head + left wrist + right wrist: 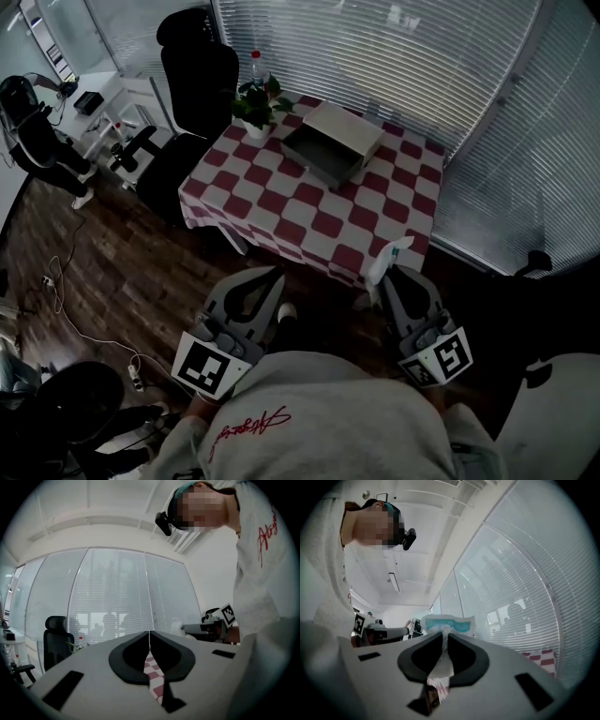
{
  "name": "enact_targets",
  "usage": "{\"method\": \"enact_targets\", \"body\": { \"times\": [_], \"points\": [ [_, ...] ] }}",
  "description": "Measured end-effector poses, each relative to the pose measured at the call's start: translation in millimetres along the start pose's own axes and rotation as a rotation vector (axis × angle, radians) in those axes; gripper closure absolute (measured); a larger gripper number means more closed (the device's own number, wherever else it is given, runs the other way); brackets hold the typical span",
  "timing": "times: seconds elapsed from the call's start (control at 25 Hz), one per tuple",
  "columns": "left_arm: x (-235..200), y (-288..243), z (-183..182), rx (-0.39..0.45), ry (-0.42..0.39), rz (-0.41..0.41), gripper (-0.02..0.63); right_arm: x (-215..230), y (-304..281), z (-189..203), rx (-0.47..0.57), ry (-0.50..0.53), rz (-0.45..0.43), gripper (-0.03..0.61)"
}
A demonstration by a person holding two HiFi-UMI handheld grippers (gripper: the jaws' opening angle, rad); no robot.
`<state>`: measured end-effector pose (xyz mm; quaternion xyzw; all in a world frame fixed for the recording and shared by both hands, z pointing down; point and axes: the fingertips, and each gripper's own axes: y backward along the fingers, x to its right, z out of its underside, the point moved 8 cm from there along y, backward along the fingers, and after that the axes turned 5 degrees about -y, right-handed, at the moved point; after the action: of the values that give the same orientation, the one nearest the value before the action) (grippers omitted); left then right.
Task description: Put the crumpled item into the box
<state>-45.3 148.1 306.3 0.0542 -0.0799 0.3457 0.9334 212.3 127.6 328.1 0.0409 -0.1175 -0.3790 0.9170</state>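
Note:
A grey open box lies on the red-and-white checked table at its far side. My right gripper is shut on a crumpled white and teal wrapper, held just short of the table's near edge. In the right gripper view the crumpled wrapper sticks up between the closed jaws of the right gripper. My left gripper is beside it, jaws together with nothing in them. The left gripper shows its tips touching, with the checked cloth seen through the slot below.
A potted plant and a bottle stand at the table's far left corner. A black office chair is left of the table. Window blinds run behind it. Cables lie on the wooden floor at left.

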Motion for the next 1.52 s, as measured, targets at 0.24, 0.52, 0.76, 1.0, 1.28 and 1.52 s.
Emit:
{"method": "enact_targets", "body": {
  "times": [0.24, 0.52, 0.76, 1.0, 1.28, 1.52],
  "points": [
    [-25.2, -19.7, 1.2, -0.01, 0.005, 0.022, 0.594, 14.7, -23.2, -4.0, -0.005, -0.006, 0.022, 0.531],
    [-62.6, -41.1, 9.0, -0.005, 0.002, 0.039, 0.594, 29.9, -62.0, -1.6, -0.005, -0.005, 0.032, 0.531],
    [-100.4, -53.0, 15.5, -0.011, 0.001, 0.047, 0.594, 38.3, -101.0, -2.4, 0.013, 0.002, 0.03, 0.531],
    [-138.9, -66.3, 21.5, -0.006, -0.01, 0.058, 0.594, 47.0, -138.2, 0.6, 0.018, -0.001, 0.04, 0.531],
    [-174.9, -82.8, 30.4, 0.015, 0.003, 0.081, 0.594, 54.7, -171.4, 4.0, 0.021, 0.005, 0.066, 0.531],
    [-196.5, -93.4, 39.6, -0.002, -0.002, 0.111, 0.594, 61.5, -189.4, 8.5, 0.016, 0.0, 0.089, 0.531]
  ]
}}
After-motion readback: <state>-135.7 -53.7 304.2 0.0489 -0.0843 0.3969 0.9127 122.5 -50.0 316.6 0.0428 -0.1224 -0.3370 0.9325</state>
